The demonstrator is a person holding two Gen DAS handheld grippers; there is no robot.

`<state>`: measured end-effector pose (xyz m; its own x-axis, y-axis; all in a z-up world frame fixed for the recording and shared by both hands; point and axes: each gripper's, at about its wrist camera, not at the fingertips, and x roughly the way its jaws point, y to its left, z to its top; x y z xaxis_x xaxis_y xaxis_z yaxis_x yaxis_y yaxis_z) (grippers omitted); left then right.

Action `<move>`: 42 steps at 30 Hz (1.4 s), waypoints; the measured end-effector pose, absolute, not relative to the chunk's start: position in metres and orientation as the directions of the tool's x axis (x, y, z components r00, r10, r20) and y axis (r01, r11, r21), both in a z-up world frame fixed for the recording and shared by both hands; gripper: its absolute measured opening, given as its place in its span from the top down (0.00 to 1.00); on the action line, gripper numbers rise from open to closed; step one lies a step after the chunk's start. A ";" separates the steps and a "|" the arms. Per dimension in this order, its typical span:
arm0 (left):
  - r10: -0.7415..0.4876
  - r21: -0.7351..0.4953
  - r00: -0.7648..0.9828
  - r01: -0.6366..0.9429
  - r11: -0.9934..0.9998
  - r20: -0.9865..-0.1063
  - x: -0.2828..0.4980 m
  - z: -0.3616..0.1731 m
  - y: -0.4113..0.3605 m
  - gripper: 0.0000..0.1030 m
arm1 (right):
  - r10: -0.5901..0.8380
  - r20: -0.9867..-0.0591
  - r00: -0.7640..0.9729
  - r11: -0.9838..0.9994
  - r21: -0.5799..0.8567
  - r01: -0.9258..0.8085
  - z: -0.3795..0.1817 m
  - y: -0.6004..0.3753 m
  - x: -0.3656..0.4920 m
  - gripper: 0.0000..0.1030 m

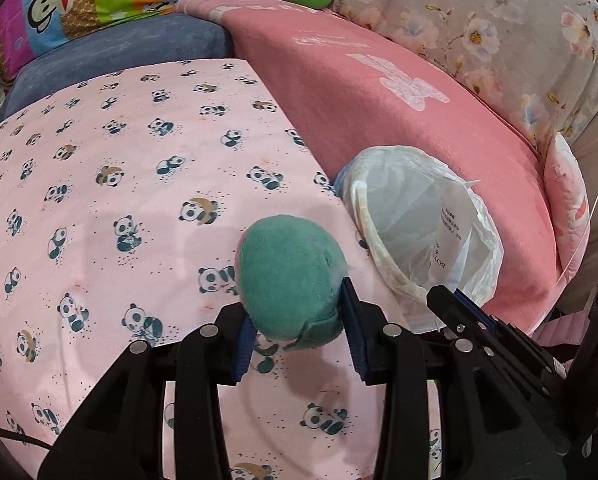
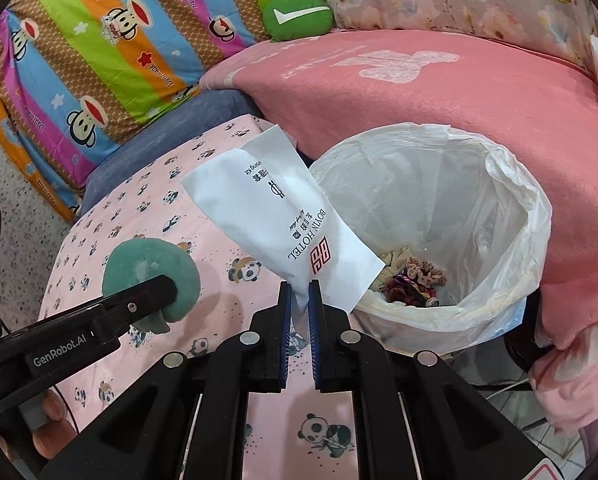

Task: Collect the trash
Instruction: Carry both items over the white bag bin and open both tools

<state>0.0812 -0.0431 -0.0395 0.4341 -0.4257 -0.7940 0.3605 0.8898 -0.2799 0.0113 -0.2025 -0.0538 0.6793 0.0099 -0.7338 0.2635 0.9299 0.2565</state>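
Right wrist view: my right gripper (image 2: 299, 285) pinches the lower corner of a flat white paper sachet printed with black hotel lettering and a red logo (image 2: 275, 216), held up tilted at the near-left rim of the round bin lined with a thin white plastic bag (image 2: 511, 216), where crumpled wrappers lie at the bottom. My left gripper (image 1: 299, 316) clamps a soft teal plush ball (image 1: 289, 276) above the pink panda-print sheet (image 1: 119, 184), near its right edge beside the bin.
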 end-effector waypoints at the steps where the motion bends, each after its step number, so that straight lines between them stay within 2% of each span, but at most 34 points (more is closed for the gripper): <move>1: -0.430 -0.280 0.431 0.369 0.886 -0.793 0.081 -0.038 -0.049 0.64 | 0.005 -0.732 0.682 0.927 0.259 0.271 -0.053 -0.208 0.009 0.92; 24: -0.539 -0.298 0.325 0.564 0.770 -0.777 0.090 -0.035 -0.171 0.61 | -0.101 -0.714 0.693 0.840 0.312 0.444 -0.060 -0.312 -0.014 0.92; 27: -0.548 -0.308 0.317 0.568 0.763 -0.774 0.094 -0.036 -0.179 0.58 | -0.106 -0.714 0.692 0.835 0.314 0.452 -0.062 -0.318 -0.012 0.92; 28: -0.546 -0.304 0.323 0.567 0.765 -0.773 0.095 -0.036 -0.181 0.54 | -0.107 -0.714 0.692 0.834 0.314 0.454 -0.062 -0.320 -0.011 0.92; 29: -0.543 -0.300 0.330 0.563 0.770 -0.772 0.097 -0.036 -0.182 0.46 | -0.108 -0.715 0.691 0.833 0.314 0.455 -0.063 -0.322 -0.009 0.92; 31: -0.536 -0.298 0.349 0.546 0.783 -0.769 0.100 -0.036 -0.181 0.40 | -0.109 -0.715 0.690 0.833 0.313 0.456 -0.063 -0.324 -0.006 0.92; 42: -0.489 -0.263 0.408 0.495 0.828 -0.771 0.112 -0.038 -0.157 0.39 | -0.091 -0.716 0.692 0.854 0.301 0.424 -0.064 -0.317 0.020 0.91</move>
<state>0.1117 -0.1569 -0.0376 0.4085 -0.4885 -0.7710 0.4949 0.8283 -0.2626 0.0198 -0.3175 -0.0641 0.6923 -0.0914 -0.7158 0.4240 0.8542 0.3011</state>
